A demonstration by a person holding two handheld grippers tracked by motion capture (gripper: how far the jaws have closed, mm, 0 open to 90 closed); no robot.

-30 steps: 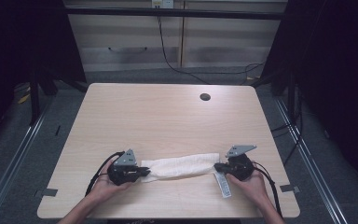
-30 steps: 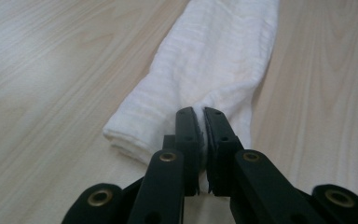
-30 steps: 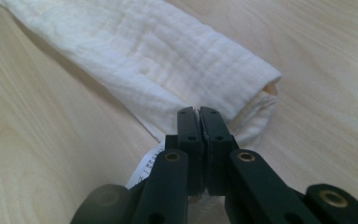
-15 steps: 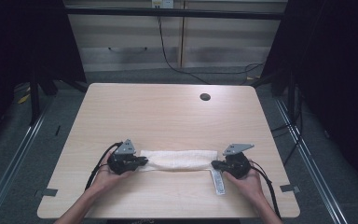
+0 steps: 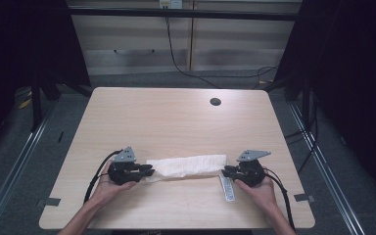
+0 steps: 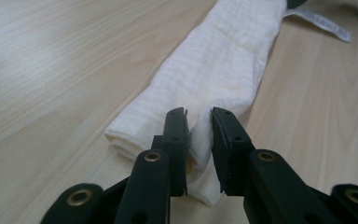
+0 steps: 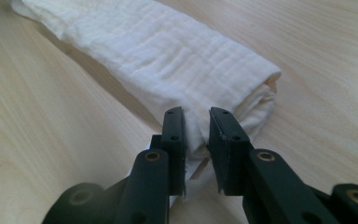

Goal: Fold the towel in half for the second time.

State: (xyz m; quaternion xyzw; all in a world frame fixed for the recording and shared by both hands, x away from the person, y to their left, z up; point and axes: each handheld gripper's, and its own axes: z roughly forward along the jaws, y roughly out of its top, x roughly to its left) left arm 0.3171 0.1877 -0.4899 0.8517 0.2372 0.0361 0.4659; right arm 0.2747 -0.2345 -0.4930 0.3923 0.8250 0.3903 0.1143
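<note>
From above, a folded white cloth (image 5: 188,166) lies across the near part of the table (image 5: 176,117) between the left gripper (image 5: 147,171) and right gripper (image 5: 226,172), while each gripper view shows jaws just opening slightly, loosely straddling a cloth end.

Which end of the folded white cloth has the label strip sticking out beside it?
The end by the right hand-held gripper: the label strip lies beside it; the white cloth's other end has none.
</note>
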